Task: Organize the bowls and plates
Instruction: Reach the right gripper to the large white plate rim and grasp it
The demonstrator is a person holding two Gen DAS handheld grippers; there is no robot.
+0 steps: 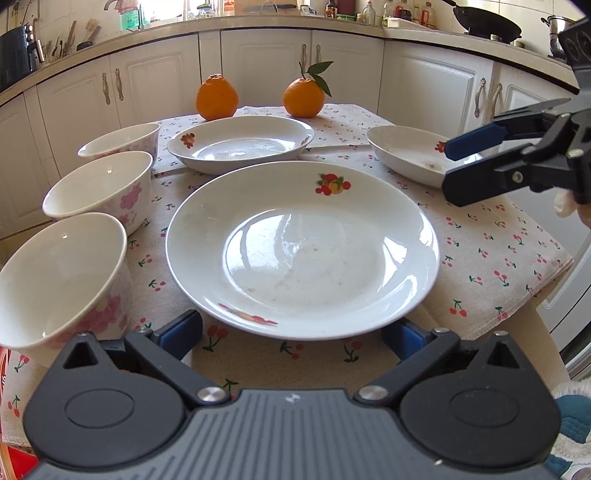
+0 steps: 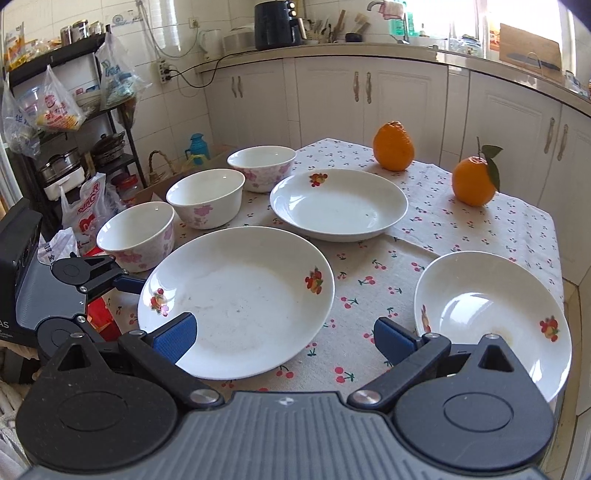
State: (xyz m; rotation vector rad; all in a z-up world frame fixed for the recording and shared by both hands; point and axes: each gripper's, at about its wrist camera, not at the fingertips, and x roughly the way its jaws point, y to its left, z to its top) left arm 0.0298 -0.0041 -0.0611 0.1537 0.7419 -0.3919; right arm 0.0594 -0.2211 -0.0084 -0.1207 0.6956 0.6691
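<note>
Three white fruit-printed plates [image 2: 236, 302] lie apart, upright — three pink-flowered bowls [image 2: 207, 197] line the left side.

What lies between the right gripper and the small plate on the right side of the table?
Nothing but cherry-print tablecloth. In the right wrist view, the open right gripper hovers beside the small plate, with only bare cloth between them.

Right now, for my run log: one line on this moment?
left tongs: open, at near plate | right tongs: open, holding nothing | plates unstacked | bowls unstacked

Home kitchen, cabinets [image 2: 369, 110], wok [image 1: 484, 24] (on stove)
</note>
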